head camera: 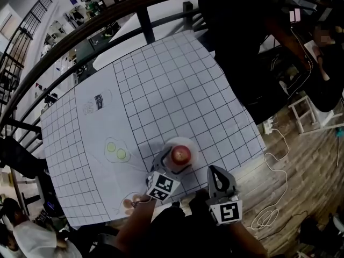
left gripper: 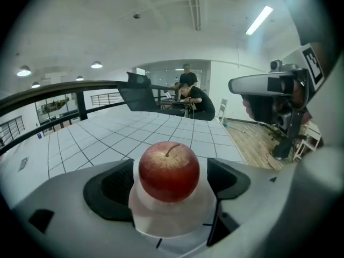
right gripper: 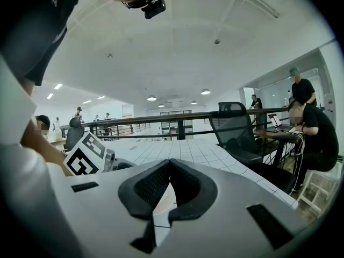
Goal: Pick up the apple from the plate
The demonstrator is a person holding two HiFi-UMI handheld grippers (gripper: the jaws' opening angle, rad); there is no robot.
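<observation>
A red apple (head camera: 181,154) (left gripper: 169,171) stands upright on a small white plate (head camera: 193,147) (left gripper: 161,226) near the front edge of the gridded table. My left gripper (head camera: 173,162) (left gripper: 171,183) is open wide, with the apple between its dark pads (left gripper: 114,190). A thin gap shows on each side of the fruit, and the pads do not press on it. To the right, my right gripper (head camera: 215,172) (right gripper: 171,168) is shut with nothing in it, its tips touching. It hovers by the table's front edge, apart from the plate.
A white grid sheet (head camera: 161,90) covers the table, with drawn outlines of a can (head camera: 99,102) and two eggs (head camera: 116,151) to the left. A dark railing (head camera: 80,31) runs behind. White cables (head camera: 274,165) lie on the wood floor at the right. People sit at a far desk (left gripper: 188,98).
</observation>
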